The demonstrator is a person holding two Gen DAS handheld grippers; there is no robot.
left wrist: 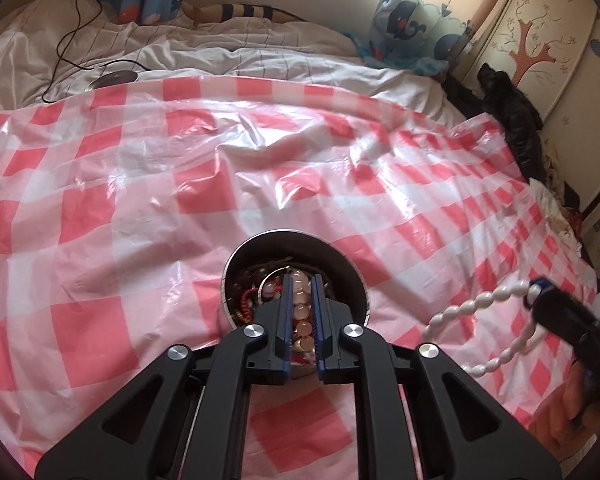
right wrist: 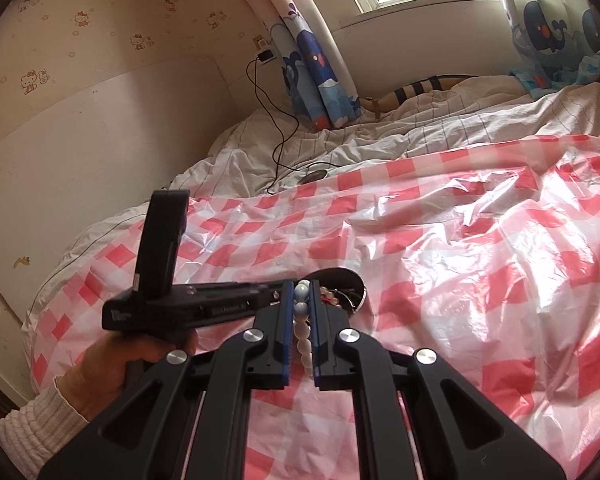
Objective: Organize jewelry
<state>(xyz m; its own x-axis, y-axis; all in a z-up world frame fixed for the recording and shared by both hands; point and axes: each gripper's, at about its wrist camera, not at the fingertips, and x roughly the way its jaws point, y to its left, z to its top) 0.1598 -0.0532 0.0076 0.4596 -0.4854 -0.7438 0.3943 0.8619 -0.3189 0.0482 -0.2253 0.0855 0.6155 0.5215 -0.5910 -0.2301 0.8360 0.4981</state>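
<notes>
A round metal tin (left wrist: 342, 276) stands on the checked sheet, with several bracelets and rings inside it. My left gripper (left wrist: 301, 280) hangs right over the tin. A strand of pink and amber beads (left wrist: 302, 320) sits in the narrow gap between its jaws, and the pads do not seem to press on it. To the right, my right gripper (left wrist: 534, 294) is shut on a white necklace of oval beads (left wrist: 466, 306), whose loop hangs down to the sheet. In the right wrist view, the white necklace (right wrist: 302, 340) runs between the right gripper's (right wrist: 302, 294) pads, near the tin (right wrist: 356, 280).
A pink and white checked plastic sheet (left wrist: 220, 168) covers the bed. Behind it lie a rumpled white duvet (left wrist: 236, 48), a black cable (right wrist: 278, 136) and a dark round disc (left wrist: 114, 79). Dark clothing (left wrist: 516, 116) lies at the right edge. A hand (right wrist: 116, 364) in a white knitted sleeve holds the left gripper.
</notes>
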